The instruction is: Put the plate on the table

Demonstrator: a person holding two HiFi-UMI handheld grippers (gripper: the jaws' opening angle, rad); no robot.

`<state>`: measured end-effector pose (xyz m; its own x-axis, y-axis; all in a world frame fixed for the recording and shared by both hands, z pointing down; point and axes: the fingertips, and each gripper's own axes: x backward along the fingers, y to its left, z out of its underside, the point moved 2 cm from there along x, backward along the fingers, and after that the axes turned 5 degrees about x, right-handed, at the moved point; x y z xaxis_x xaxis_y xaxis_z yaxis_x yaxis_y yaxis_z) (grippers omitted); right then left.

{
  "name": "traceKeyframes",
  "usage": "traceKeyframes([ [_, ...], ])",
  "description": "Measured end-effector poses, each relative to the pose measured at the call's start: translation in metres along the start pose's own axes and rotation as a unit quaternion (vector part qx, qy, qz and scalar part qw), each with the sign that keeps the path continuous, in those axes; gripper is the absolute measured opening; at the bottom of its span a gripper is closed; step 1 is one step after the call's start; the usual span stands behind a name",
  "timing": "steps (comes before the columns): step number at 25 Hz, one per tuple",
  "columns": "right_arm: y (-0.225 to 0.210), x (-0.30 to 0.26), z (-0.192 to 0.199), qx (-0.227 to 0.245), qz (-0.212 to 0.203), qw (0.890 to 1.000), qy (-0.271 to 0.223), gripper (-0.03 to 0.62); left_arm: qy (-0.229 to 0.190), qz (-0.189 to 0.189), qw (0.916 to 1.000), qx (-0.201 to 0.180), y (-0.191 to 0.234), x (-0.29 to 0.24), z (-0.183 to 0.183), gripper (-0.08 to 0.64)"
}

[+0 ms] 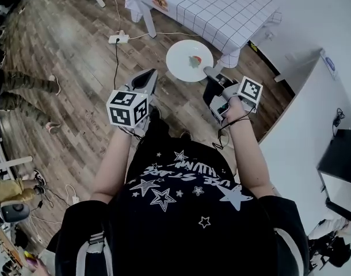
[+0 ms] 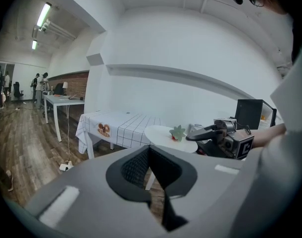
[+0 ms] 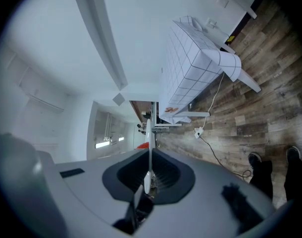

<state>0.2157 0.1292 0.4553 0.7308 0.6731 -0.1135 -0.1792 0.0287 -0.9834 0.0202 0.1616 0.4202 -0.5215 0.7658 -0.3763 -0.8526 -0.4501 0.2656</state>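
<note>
At the far left of the head view another person's legs in drab trousers [image 1: 17,91] stretch over the brown wood-plank floor [image 1: 77,45], well apart from both grippers; a white power strip [image 1: 118,38] with a thin cable lies on that floor ahead of the left gripper, near one white leg of the surface.

The left gripper [image 1: 147,80] is held out at the end of a bare forearm, its marker cube facing up, its tip pointing toward the surface; its own view shows the dark pads pressed together with nothing between them; it sits near the plate's left side, not touching it.

The white round plate [image 1: 184,52] hangs level in the air above the floor, just short of the drooping corner of the cloth and not on the surface; a small green-and-red piece [image 1: 194,60] rests near its middle.

The right gripper [image 1: 209,71] is clamped on the plate's near right rim, one jaw over it and one under (its own view sees the plate edge-on, a thin white line running down into the pads); the right forearm reaches in from the right, the marker cube on the outer side.

The surface [image 1: 221,10], draped in a white cloth with a thin dark grid and an orange print near its left edge, lies beyond the plate; a white wall [image 1: 302,114] runs along the right.
</note>
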Motion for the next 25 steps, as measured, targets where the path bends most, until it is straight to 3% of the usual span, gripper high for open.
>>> traceKeyframes([
  [11, 0.009, -0.048, -0.034, 0.006, 0.012, 1.000, -0.020, 0.023, -0.001, 0.025, 0.9997, 0.001, 0.045, -0.039, -0.035, 0.011],
  [25, 0.019, -0.150, -0.066, 0.013, 0.029, 0.999, -0.018, 0.023, 0.001, 0.032, 0.9992, 0.025, 0.139, -0.081, -0.070, 0.009],
])
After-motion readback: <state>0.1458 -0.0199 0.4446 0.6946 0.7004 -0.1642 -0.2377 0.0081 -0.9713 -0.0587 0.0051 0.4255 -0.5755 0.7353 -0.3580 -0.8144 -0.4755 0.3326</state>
